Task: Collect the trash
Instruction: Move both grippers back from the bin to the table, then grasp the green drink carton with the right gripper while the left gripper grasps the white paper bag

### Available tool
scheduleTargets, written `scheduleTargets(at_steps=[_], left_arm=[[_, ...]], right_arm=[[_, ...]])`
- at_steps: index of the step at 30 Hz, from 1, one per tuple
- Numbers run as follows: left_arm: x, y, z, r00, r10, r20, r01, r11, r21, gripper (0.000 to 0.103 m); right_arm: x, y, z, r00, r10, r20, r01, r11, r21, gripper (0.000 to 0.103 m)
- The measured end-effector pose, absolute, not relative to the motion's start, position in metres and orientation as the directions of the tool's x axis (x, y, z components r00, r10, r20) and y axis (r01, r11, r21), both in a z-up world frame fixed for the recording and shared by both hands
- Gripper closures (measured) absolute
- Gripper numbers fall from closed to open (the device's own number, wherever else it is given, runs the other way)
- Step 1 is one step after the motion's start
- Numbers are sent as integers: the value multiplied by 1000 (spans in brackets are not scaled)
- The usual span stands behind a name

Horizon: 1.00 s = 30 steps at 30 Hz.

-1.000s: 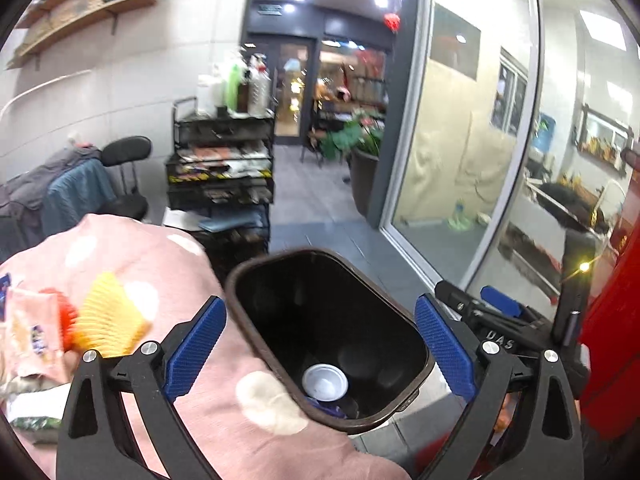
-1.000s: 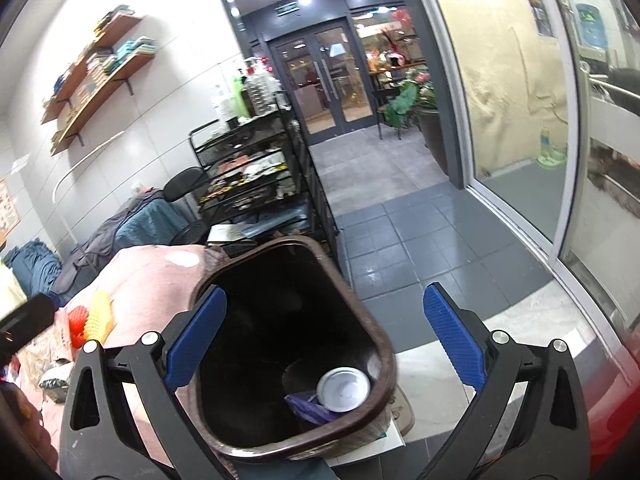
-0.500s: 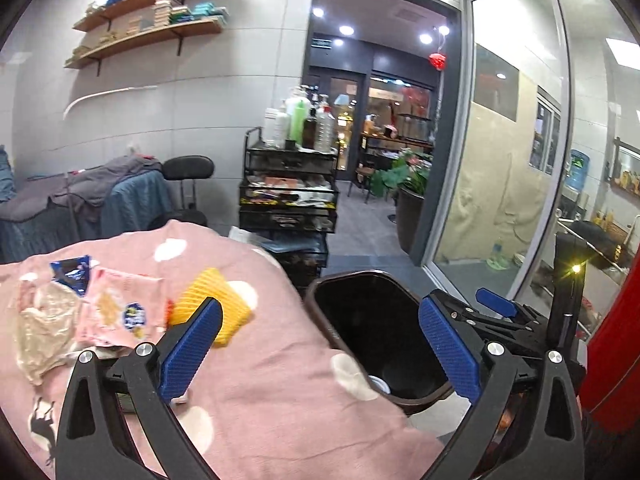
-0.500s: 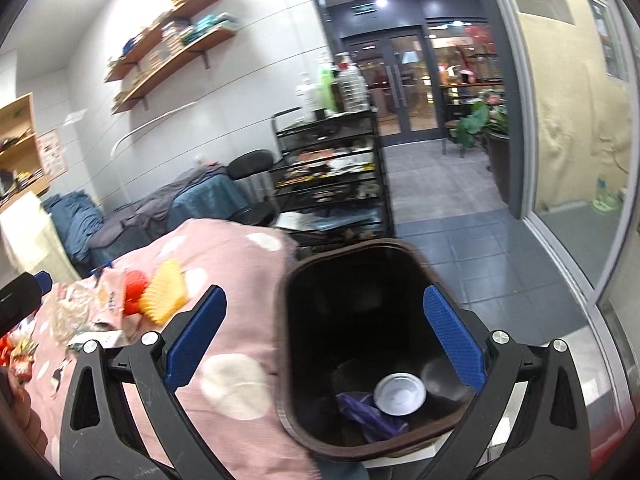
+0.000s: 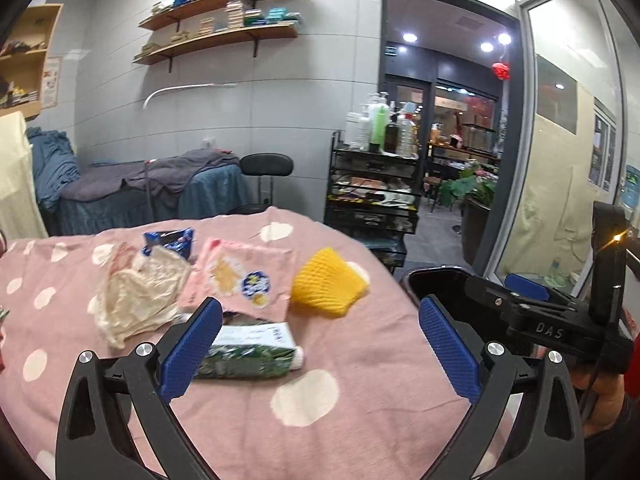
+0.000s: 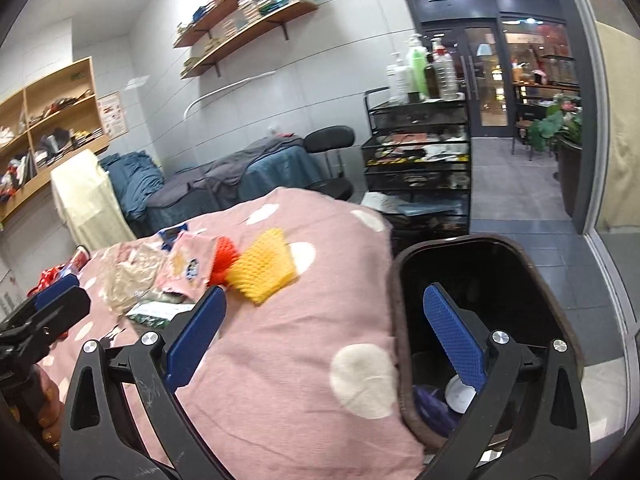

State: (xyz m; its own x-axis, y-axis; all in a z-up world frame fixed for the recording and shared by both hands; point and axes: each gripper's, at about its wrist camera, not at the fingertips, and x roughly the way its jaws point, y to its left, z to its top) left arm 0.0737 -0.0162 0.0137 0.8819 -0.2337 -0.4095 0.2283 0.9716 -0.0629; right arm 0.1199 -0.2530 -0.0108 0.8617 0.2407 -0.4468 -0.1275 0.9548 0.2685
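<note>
Two tools hang spread and empty: the left tool [image 5: 320, 344] over the pink bed [image 5: 360, 360], the right tool [image 6: 324, 336] by the bin [image 6: 532, 276]. Already binned: a white lid [image 6: 460, 394] and purple scrap [image 6: 434, 406]. Beyond lie the green carton [image 5: 252, 350], yellow netting [image 5: 326, 284], pink wrapper [image 5: 240, 276], crumpled bag [image 5: 136, 296] and blue packet [image 5: 168, 240]; the red piece [image 6: 224, 258] is partly hidden.

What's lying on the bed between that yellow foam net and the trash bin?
Only bare pink blanket with white dots lies between the yellow foam net and the trash bin; the right wrist view shows it best.
</note>
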Motion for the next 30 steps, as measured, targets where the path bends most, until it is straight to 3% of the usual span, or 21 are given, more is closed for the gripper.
scheduleTargets(at_steps=[10, 17, 24, 30], left_arm=[[60, 60, -19, 865, -145, -480, 82, 985, -150, 5], [61, 91, -36, 828, -76, -556, 17, 994, -110, 5], [81, 110, -47, 785, -81, -614, 52, 997, -65, 5], [108, 135, -49, 767, -90, -635, 57, 996, -72, 5]], right_arm=[[128, -193, -19, 775, 363, -517, -272, 931, 244, 6], [146, -151, -27, 667, 460, -586, -402, 885, 236, 6], [168, -90, -34, 535, 509, -674, -616, 781, 102, 6], [188, -47, -40, 420, 552, -720, -807, 590, -19, 21]])
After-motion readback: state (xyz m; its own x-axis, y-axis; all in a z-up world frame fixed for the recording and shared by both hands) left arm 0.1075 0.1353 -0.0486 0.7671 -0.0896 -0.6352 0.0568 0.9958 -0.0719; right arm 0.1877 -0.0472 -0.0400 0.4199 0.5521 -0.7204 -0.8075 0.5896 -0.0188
